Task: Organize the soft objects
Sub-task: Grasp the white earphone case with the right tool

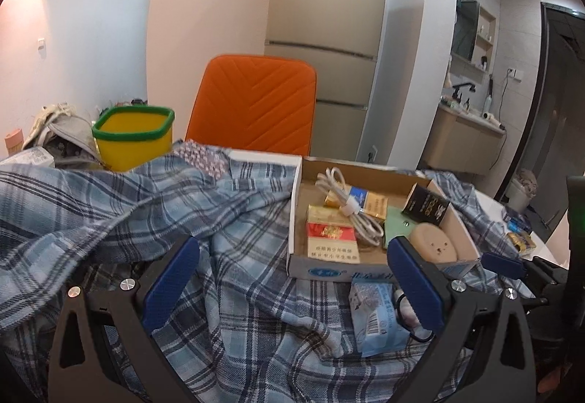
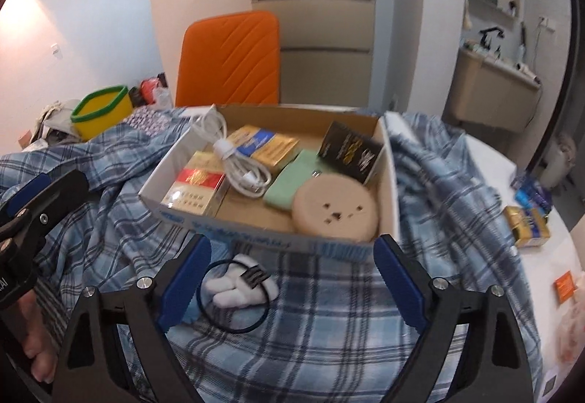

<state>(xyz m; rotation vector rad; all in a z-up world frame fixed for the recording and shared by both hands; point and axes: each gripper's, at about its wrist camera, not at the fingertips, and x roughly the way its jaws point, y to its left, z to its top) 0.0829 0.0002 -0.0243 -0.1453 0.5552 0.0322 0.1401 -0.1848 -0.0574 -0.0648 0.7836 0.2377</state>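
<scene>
Plaid blanket (image 1: 226, 220) lies rumpled across table, cardboard box (image 2: 387, 161) of oddments atop it at 12 o'clock. Left gripper (image 1: 292, 278) and right gripper (image 2: 292, 275) hover released, empty. Judged step: approach. Next: pinch blanket edge; white hair tie (image 2: 237, 287) may snag.

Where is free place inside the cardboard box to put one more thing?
Only bare floor along the front wall of the shallow cardboard box, between the red-and-gold carton and the round beige sponge. The back half is crowded.
</scene>
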